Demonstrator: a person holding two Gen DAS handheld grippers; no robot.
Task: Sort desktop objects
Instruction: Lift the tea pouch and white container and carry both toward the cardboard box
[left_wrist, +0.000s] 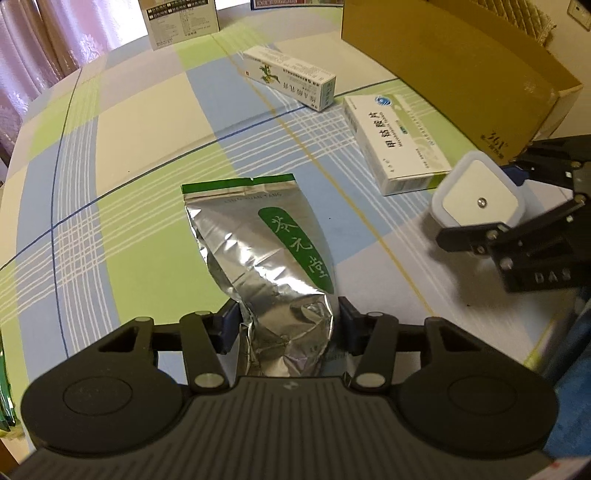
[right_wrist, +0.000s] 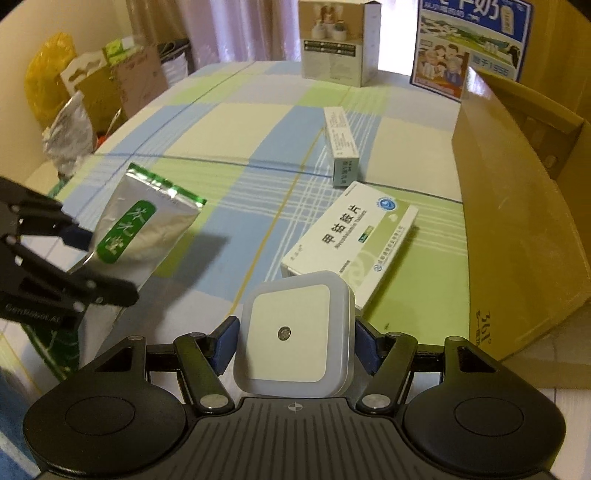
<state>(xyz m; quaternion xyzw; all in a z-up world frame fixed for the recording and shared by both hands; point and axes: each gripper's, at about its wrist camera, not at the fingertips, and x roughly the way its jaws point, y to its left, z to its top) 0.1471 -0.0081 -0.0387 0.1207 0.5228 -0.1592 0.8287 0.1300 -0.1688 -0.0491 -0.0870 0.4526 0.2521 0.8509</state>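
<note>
Your left claw (left_wrist: 287, 325) pinches the foil pouch (left_wrist: 266, 251) by its crumpled end above the tabletop (left_wrist: 147, 147); it could slip. Your right claw (right_wrist: 293, 343) clamps the night light (right_wrist: 293, 332), close enough to collide.

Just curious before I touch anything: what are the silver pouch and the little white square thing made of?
Silver pouch: apparently metallised foil, judging by mirror-like creases and crinkles. White square thing: probably smooth matte plastic with a translucent rim and a tiny round sensor-like dot; a tool holds each.
</note>
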